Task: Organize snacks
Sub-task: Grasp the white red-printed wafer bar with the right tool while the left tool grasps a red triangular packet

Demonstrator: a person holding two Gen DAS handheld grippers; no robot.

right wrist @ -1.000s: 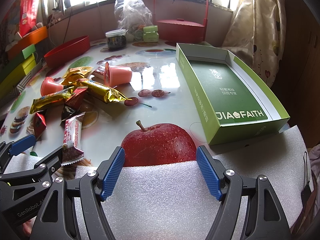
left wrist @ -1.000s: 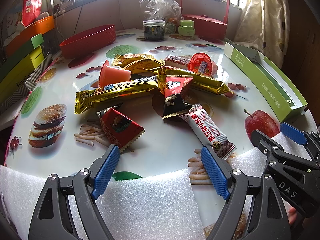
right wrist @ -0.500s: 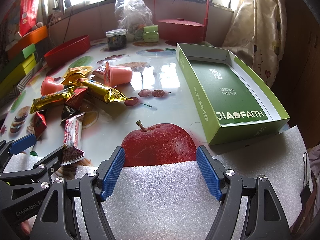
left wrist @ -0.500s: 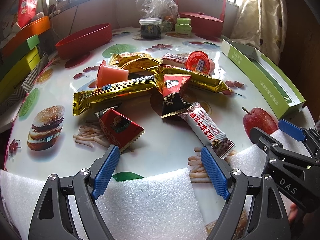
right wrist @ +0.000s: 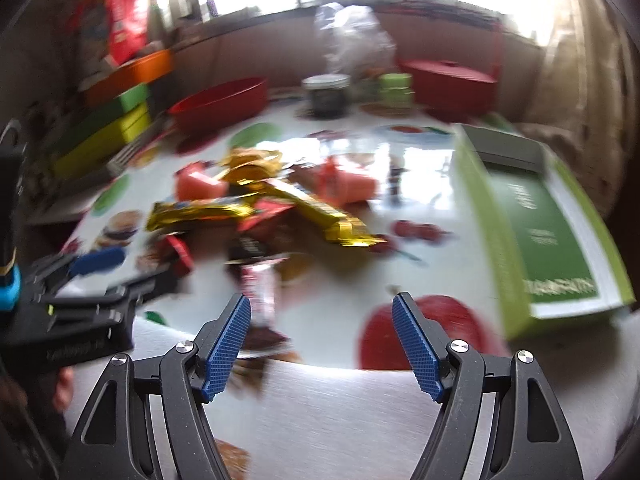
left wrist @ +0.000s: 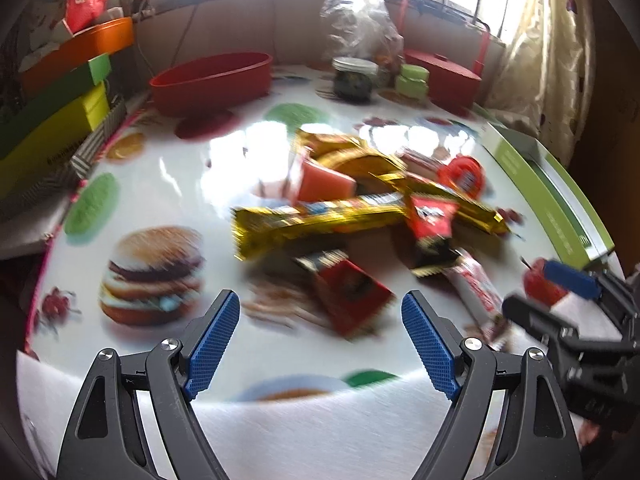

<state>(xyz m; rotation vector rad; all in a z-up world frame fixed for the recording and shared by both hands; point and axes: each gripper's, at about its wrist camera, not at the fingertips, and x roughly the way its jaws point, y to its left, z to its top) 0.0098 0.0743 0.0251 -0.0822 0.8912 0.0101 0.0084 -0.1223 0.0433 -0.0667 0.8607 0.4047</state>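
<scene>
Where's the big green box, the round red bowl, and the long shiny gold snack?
Open green cardboard box (right wrist: 548,216), right wrist view, on its dark green inside floor.
Red oval bowl (left wrist: 212,80), left wrist view, on its outer wall.
Long gold foil snack wrapper (left wrist: 316,220), left wrist view, mid-length.

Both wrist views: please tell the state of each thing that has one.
Left gripper: jaws open, empty.
Right gripper: jaws open, empty.
Green box: open, nothing visible inside.
Red bowl: upright.
Dark jar: lid on.
Pink jelly cup: lying on its side.
</scene>
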